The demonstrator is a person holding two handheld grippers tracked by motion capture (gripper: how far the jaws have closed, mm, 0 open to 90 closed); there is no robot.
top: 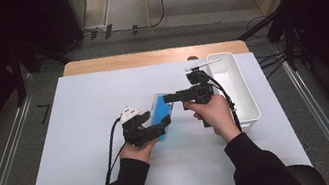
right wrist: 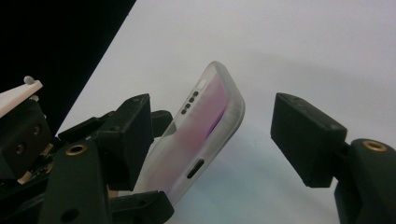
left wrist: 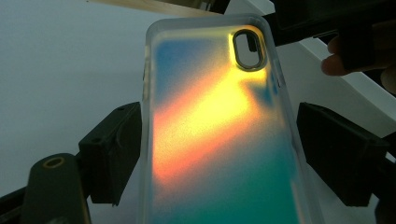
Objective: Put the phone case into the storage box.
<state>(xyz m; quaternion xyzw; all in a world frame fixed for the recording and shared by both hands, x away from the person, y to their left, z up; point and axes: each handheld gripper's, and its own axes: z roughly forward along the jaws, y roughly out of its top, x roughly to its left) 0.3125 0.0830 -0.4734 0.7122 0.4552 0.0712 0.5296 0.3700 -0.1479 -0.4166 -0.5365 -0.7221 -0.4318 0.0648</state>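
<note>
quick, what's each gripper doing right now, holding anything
Left gripper: holding the iridescent phone case lifted off the table, one jaw at each long edge.
Right gripper: open around the case's bottom end, one pad touching, the other clear.

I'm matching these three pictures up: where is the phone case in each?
High view: iridescent translucent phone case, centre, between both hands.
Left gripper view: it fills the middle, camera cutout at top.
Right gripper view: seen edge-on, left of centre.
Shared landmark: the white table cover.
</note>
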